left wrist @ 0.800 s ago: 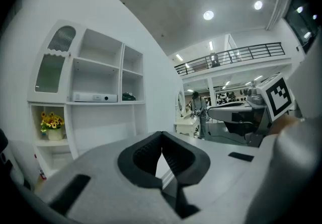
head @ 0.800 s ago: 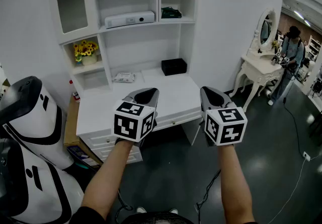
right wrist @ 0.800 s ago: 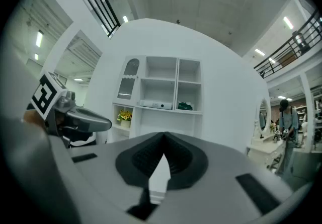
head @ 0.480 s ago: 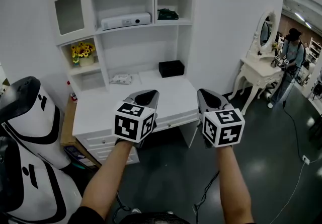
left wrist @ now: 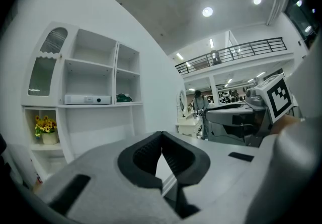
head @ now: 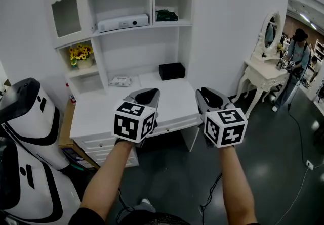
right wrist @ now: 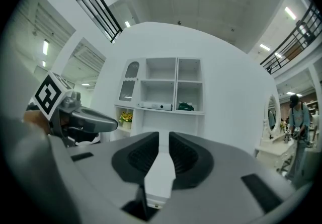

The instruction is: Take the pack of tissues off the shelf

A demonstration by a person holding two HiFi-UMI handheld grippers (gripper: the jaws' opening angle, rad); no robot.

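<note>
The left gripper has its jaws closed tip to tip on nothing. The right gripper has a narrow slit between its jaws, also with nothing in it. Both hang side by side in the lower middle of the head view, above the front edge of the white tabletop and well short of any object. Beyond them, left of centre, a pale flat packet that I take to be the pack of tissues lies on the lowest ledge of the shelf unit, well to the left of a black box. A dark green object sits higher up, too small to identify. The pack should be very light and soft, in slick film that gives and can slide under the pads. It lies flat, so a firm pinch across a short edge or raised corner seems best, with the jaws spread wider first.
</note>
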